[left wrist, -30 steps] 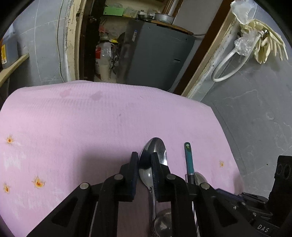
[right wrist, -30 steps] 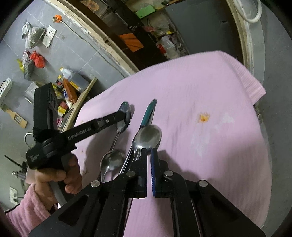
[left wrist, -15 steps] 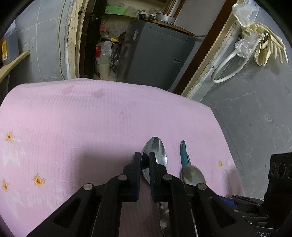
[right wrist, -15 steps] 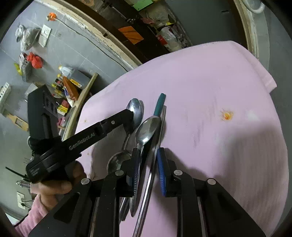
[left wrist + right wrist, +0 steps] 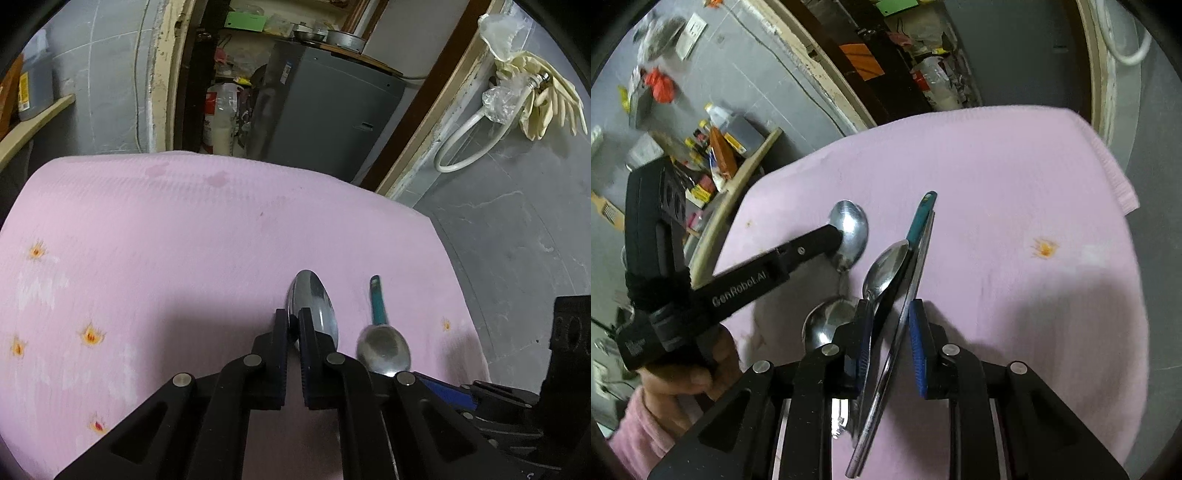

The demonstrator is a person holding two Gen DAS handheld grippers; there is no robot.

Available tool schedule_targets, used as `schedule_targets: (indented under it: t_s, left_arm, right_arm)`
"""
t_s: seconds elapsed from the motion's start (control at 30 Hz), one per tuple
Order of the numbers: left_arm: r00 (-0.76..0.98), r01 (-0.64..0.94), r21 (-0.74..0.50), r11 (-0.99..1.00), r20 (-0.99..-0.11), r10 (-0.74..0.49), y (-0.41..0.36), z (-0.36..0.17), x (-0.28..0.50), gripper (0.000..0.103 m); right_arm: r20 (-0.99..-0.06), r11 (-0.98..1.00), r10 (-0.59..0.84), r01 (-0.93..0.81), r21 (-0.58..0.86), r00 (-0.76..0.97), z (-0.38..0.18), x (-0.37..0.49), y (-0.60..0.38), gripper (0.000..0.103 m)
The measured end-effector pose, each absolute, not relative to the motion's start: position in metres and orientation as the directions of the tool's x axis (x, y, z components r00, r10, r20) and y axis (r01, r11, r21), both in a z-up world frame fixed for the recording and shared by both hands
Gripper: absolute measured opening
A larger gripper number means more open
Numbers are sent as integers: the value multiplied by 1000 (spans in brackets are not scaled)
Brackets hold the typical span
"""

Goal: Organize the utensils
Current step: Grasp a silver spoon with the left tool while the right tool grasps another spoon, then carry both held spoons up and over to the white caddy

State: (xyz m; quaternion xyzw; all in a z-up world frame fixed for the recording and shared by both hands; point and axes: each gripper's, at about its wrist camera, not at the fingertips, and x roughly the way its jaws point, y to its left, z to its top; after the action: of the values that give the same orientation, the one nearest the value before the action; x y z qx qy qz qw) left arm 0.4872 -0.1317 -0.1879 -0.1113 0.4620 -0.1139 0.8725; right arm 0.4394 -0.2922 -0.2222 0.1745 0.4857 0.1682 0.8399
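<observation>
On the pink cloth over the tabletop (image 5: 1015, 184), nearest the right camera, the right hand-held gripper (image 5: 890, 350) stands partly open; a spoon handle and a long metal handle run between its jaws, but I can't tell if the pads actually press on either. Just beyond, the tilted spoon (image 5: 886, 269) lies against the teal-handled utensil (image 5: 921, 216), touching along their length. Left of these, a bowl-up spoon (image 5: 823, 325) sits half hidden behind the gripper. Further out, the left hand-held gripper (image 5: 293, 325) is closed tight on the edge of the far spoon (image 5: 314, 302), bowl flat on the cloth.

Progress, as a judgement: roughly midway. The utensils are already gathered into one cluster pointing about the same way, but not squared up in a neat row; the tilted spoon overlaps the teal piece, and the far spoon looks mid-adjustment.

Count: three spoons, one teal-handled utensil whose working end is hidden, two grippers, one hand (image 5: 687, 373) in a pink sleeve. No tray or holder in view.
</observation>
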Motion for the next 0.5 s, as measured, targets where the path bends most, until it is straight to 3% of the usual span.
schedule_targets:
  t_s: [0.27, 0.5]
  left_arm:
    - [551, 93, -304, 948, -777, -304, -129, -190, 483, 6]
    - [549, 91, -323, 942, -773, -318, -126, -191, 483, 6]
  right_arm:
    - [-762, 894, 425, -97, 437, 488, -215, 436, -295, 17]
    - [-720, 858, 488, -118, 501, 494, -216, 443, -297, 17]
